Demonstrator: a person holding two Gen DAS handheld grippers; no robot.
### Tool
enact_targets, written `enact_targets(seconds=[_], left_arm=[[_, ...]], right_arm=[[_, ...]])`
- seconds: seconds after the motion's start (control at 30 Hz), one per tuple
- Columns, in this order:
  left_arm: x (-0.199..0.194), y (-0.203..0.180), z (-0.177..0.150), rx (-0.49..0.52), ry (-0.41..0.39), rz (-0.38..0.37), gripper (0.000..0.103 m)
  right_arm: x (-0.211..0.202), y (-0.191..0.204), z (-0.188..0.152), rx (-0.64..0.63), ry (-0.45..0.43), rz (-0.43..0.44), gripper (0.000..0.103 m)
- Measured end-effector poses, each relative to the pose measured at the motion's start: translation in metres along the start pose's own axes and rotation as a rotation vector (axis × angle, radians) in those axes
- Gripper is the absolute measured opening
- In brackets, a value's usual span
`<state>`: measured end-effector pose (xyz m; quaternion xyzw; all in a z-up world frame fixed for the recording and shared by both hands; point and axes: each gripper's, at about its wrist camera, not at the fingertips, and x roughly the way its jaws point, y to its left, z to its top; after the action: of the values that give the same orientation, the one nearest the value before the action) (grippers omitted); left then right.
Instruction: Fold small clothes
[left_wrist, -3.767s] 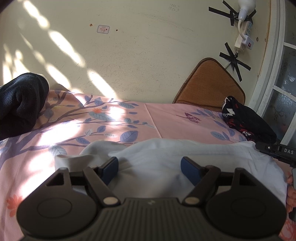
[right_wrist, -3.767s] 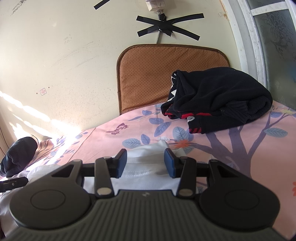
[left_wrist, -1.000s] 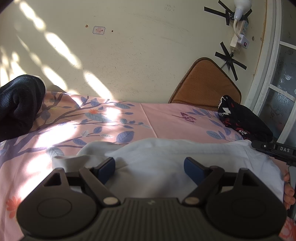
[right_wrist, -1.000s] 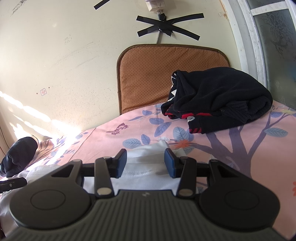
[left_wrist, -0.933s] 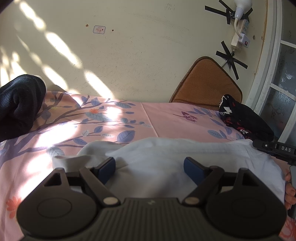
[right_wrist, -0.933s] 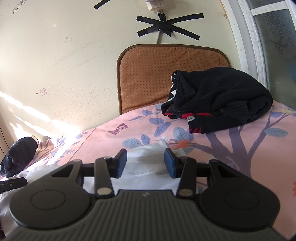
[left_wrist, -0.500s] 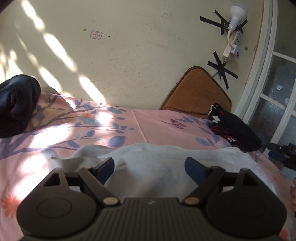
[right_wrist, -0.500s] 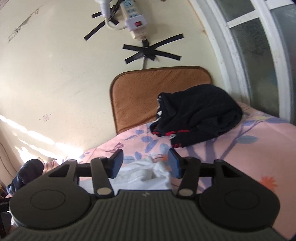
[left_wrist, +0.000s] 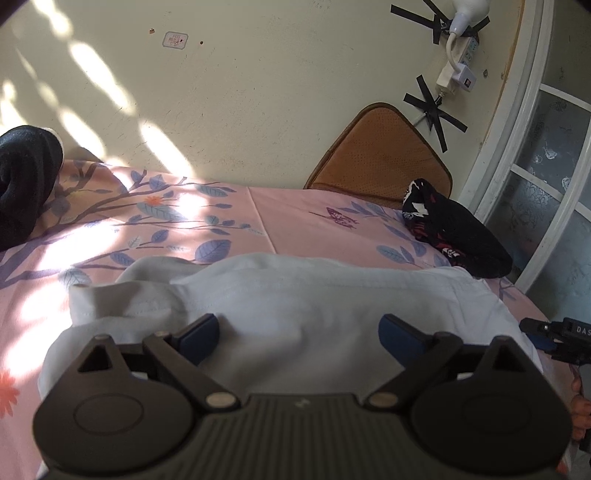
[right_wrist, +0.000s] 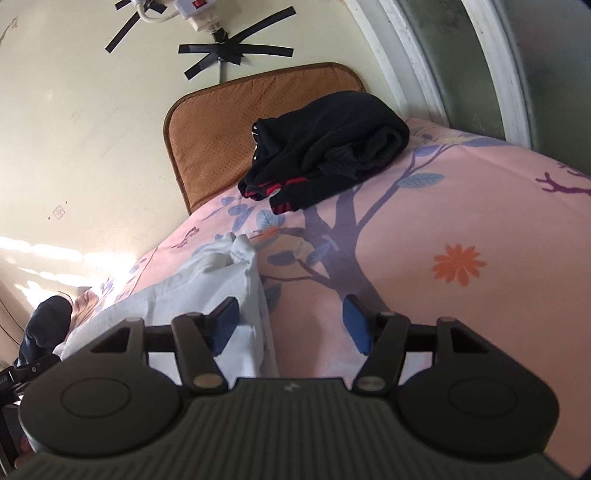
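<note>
Left wrist view shows the white garment (left_wrist: 317, 295) spread on the pink flowered bedsheet (left_wrist: 295, 206), filling the middle of the picture from nine o'clock to three o'clock. The left gripper (left_wrist: 299, 332) hangs just over its near part with jaws spreading wide and nothing pinched; cloth lies beneath and between the blue pads. At three o'clock the right gripper (left_wrist: 554, 332) shows by the cloth's far end.

Right wrist view has the garment's end edge (right_wrist: 251, 280) running toward twelve o'clock. The right gripper (right_wrist: 291, 325) is also opening: its left pad (right_wrist: 225, 321) sits beside the hem, the other over bare sheet, and nothing is clamped.

The step looks like a re-grip before another fold. To do it well, each gripper should likely settle on a corner, taking all layers at the hem, and close fully before any lift. Both should rise evenly, so the cloth stays taut and the crumpled sleeve (left_wrist: 125, 295) at nine o'clock does not drag. A black garment (right_wrist: 325, 147) lies well clear at twelve o'clock.
</note>
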<state>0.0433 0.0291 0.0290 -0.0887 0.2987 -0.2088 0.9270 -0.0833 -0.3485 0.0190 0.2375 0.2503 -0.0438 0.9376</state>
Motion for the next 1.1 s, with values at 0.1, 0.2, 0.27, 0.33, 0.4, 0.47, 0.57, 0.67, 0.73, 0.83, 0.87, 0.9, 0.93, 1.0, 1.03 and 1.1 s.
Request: enact_targets(seconds=[0.1,0.2,0.27,0.33,0.4,0.47,0.57,0.67,0.73,0.83,0.87,0.9,0.93,1.0,1.03,1.1], left_arm=[[0.001,0.0,0.0,-0.001,0.001,0.008,0.098],[0.002,0.003,-0.001,-0.021,0.002,0.011,0.101],[0.002,0.006,-0.001,-0.035,0.001,0.012,0.101],[0.003,0.007,-0.001,-0.039,0.0,0.016,0.101],[0.002,0.006,-0.001,-0.037,-0.001,0.018,0.101],[0.002,0.006,-0.001,-0.039,-0.003,0.019,0.101],[0.002,0.006,-0.001,-0.041,-0.006,0.022,0.101],[0.002,0.006,-0.001,-0.037,-0.004,0.024,0.101],[0.003,0.005,-0.001,-0.033,-0.001,0.026,0.101],[0.004,0.005,0.0,-0.028,0.006,0.026,0.102],[0.004,0.005,0.0,-0.026,0.007,0.027,0.102],[0.004,0.004,0.0,-0.023,0.009,0.029,0.102],[0.004,0.004,0.0,-0.02,0.01,0.03,0.102],[0.005,0.004,0.0,-0.017,0.013,0.031,0.103],[0.005,0.004,0.0,-0.017,0.013,0.031,0.103],[0.005,0.004,0.0,-0.017,0.016,0.032,0.103]], right_arm=[[0.003,0.004,-0.001,-0.025,-0.006,0.004,0.071],[0.004,0.002,-0.002,-0.02,-0.016,0.015,0.072],[0.003,-0.001,-0.003,-0.009,-0.025,0.027,0.072],[0.003,-0.004,-0.002,0.008,-0.03,0.041,0.072],[0.003,-0.007,-0.001,0.032,-0.033,0.057,0.072],[0.003,-0.01,-0.001,0.054,-0.034,0.073,0.072],[0.002,-0.013,-0.001,0.08,-0.037,0.089,0.072],[0.003,-0.013,-0.001,0.079,-0.037,0.089,0.072],[0.003,-0.014,-0.001,0.078,-0.037,0.088,0.072],[0.003,-0.014,-0.001,0.082,-0.038,0.09,0.072],[0.003,-0.014,-0.001,0.081,-0.038,0.09,0.072],[0.003,-0.014,-0.001,0.082,-0.038,0.091,0.072],[0.003,-0.014,-0.001,0.082,-0.038,0.091,0.072],[0.002,-0.014,-0.001,0.081,-0.038,0.09,0.072],[0.002,-0.014,-0.001,0.081,-0.038,0.09,0.072],[0.002,-0.014,-0.001,0.082,-0.039,0.091,0.072]])
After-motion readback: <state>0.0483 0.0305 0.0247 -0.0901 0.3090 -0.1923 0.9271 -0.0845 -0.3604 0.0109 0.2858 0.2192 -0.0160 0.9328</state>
